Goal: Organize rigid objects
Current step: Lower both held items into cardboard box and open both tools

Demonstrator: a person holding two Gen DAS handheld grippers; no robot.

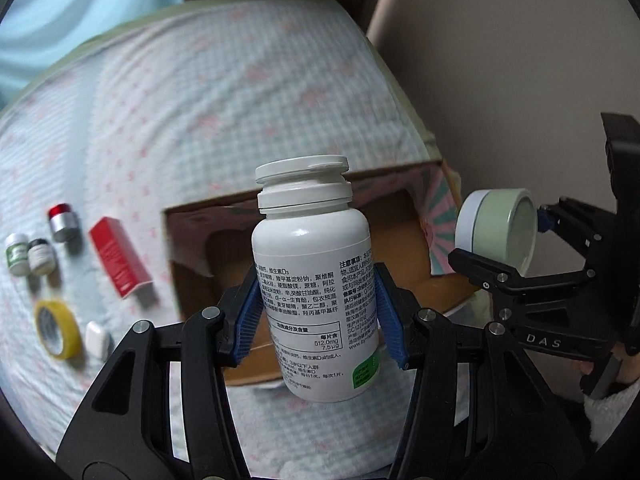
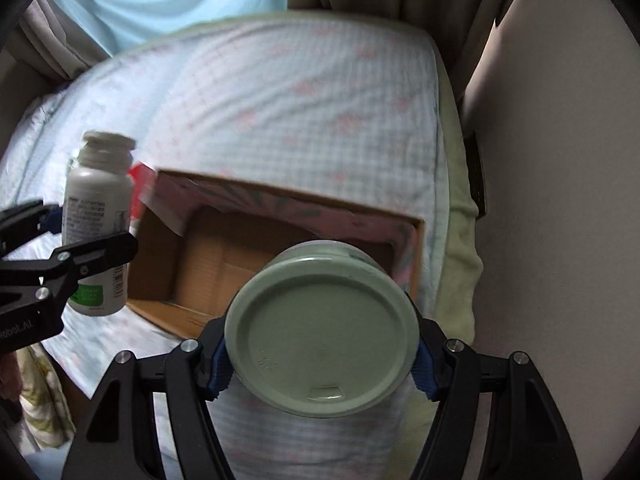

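My left gripper [image 1: 318,312] is shut on a white pill bottle [image 1: 314,280] with printed text, held upright above the near edge of an open cardboard box [image 1: 192,240]. The bottle also shows in the right wrist view [image 2: 98,224]. My right gripper [image 2: 320,354] is shut on a pale green round jar [image 2: 322,332], its flat base facing the camera, above the box [image 2: 224,264]. In the left wrist view the jar [image 1: 498,230] hangs over the box's right end.
On the bed left of the box lie a red carton [image 1: 118,256], a silver can with red top [image 1: 63,222], two small white bottles [image 1: 30,254], a yellow tape roll [image 1: 56,328] and a small white case [image 1: 96,338]. A wall [image 2: 560,200] stands right.
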